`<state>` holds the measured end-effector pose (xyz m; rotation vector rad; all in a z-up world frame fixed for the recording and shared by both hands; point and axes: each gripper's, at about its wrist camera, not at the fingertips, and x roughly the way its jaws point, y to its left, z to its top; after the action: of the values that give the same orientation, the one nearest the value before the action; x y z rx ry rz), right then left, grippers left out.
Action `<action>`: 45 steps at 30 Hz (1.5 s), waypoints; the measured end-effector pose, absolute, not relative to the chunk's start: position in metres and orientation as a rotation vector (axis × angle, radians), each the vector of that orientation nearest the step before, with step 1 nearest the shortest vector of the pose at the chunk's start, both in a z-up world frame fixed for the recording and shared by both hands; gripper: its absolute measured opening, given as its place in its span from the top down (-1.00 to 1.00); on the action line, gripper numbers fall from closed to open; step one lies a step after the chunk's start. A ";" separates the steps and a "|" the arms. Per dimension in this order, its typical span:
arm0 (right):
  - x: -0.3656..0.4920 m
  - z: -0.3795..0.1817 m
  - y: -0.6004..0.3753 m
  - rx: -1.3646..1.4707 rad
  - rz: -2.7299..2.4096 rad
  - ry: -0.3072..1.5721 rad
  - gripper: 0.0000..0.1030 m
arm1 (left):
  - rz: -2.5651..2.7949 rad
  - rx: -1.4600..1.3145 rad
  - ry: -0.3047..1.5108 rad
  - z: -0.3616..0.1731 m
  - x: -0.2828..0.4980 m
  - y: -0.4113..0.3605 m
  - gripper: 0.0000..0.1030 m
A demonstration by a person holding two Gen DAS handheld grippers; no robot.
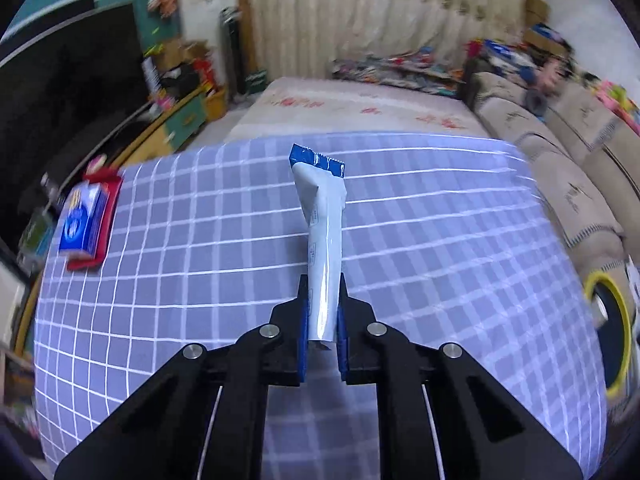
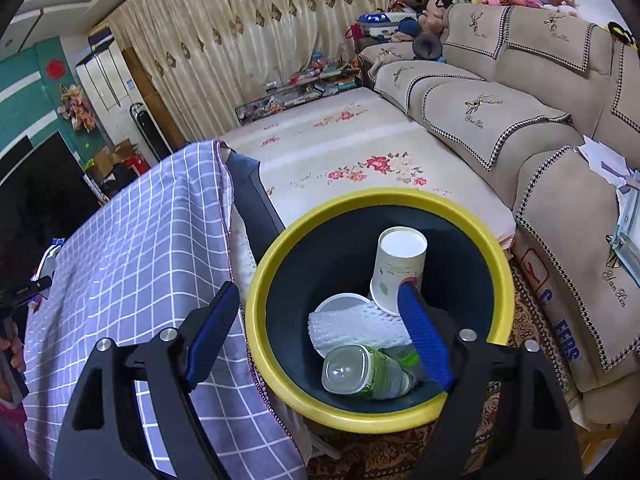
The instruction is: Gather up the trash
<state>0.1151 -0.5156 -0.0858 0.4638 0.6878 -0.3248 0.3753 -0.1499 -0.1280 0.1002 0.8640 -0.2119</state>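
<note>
My left gripper [image 1: 323,284] is shut on a white wrapper with a blue crimped end [image 1: 325,224], held lifted over the purple checked tablecloth [image 1: 200,280]. The wrapper sticks out forward past the blue pads. In the right wrist view my right gripper [image 2: 320,296] stands open with nothing between its fingers, hovering over the yellow-rimmed black trash bin [image 2: 260,280]. Inside the bin lie a paper cup [image 2: 396,264], a white foam net [image 2: 352,328], a white lid [image 2: 340,304] and a crushed plastic bottle [image 2: 360,372]. The bin's rim [image 1: 626,320] also shows at the right edge of the left wrist view.
A blue and white box on a red one [image 1: 86,220] lies at the table's left edge. A beige sofa [image 2: 520,128] runs along the right, a floral mat [image 2: 340,148] covers the floor beyond the table, and a dark TV [image 1: 68,68] stands at the left.
</note>
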 end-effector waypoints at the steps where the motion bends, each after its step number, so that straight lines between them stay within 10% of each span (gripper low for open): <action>1: 0.112 -0.084 -0.516 0.463 -0.326 0.683 -0.50 | -0.234 0.115 0.855 -0.123 0.367 -0.160 0.77; 25: -0.021 -0.043 -0.576 0.463 -0.501 0.540 -0.56 | -0.908 0.425 1.089 -0.168 0.232 -0.531 0.72; 31: -0.021 -0.043 -0.577 0.470 -0.489 0.546 -0.56 | -0.832 0.421 1.070 -0.190 0.255 -0.541 -0.43; 45: 0.006 -0.031 -0.517 0.365 -0.374 0.589 -0.68 | -0.716 0.277 0.732 -0.089 0.196 -0.362 -0.91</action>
<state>0.0057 -0.5166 -0.0314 0.3649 0.5886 -0.3741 0.1963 -0.3619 -0.0888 0.2766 0.7325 -0.7160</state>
